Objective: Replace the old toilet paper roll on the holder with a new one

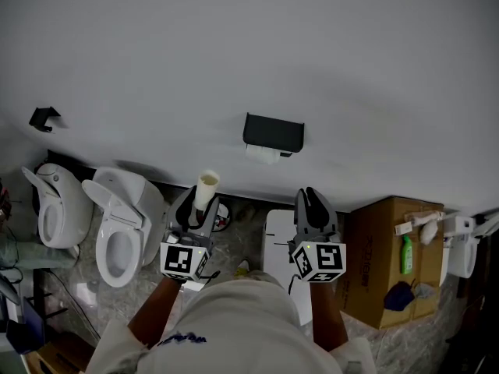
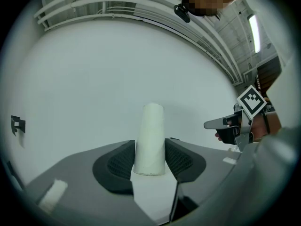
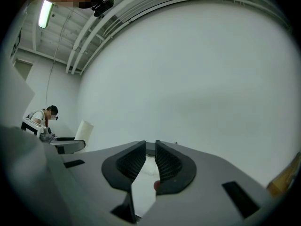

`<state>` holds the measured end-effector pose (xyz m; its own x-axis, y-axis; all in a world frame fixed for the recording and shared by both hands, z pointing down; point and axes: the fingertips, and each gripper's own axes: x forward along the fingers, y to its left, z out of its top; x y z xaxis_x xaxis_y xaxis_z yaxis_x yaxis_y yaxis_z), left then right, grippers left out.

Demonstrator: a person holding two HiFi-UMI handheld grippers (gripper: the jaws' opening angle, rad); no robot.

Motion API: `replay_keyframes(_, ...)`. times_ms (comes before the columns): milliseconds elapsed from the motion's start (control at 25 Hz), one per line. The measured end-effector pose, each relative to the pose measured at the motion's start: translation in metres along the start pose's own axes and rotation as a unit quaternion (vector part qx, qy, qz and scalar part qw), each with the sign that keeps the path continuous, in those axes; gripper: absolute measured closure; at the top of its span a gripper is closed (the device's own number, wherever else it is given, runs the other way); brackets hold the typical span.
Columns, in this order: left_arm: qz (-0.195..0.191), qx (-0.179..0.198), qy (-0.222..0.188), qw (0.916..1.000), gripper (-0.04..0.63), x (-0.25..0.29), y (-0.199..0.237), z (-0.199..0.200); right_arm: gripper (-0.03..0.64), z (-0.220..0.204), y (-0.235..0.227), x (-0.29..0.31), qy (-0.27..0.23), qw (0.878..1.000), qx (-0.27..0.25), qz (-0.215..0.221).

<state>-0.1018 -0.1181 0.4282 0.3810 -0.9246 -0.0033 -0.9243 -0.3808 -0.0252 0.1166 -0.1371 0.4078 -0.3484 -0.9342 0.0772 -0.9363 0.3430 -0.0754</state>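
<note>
My left claw (image 1: 195,202) is closed on the bare cardboard tube (image 1: 207,188). Its pads press the tube's lower end from both sides, and the tube stands upright above them, well clear of the wall. I take this to be the old core, already off the holder (image 1: 273,133), which hangs on the wall ahead between my two claws. A bit of white paper (image 1: 263,154) shows under the holder's black cover, but I cannot tell whether that is a full roll. My right claw (image 1: 310,198) points level at the wall. It is narrow, the pads almost together with only a slit between them, and it holds and touches nothing. To do this step well, I should grip the tube just firmly enough not to crush it, then carry it aside and drop it somewhere out of the way. The right claw is too narrow for a fresh roll, so it must open wide before reaching for one. I see no new roll near either claw.
</note>
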Motion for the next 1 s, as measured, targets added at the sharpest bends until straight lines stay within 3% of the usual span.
replay_keyframes(640,-0.018,0.004,-0.008,0.9998,0.399,-0.004,-0.007,0.010,0.608,0.003,0.005,-0.014,0.001,1.000,0.001,-0.003)
replay_keyframes(1000,-0.027,0.007,-0.007,0.9996,0.399,-0.012,-0.010,0.007,0.614,0.000,0.020,-0.023,0.008,1.000,-0.008,0.017)
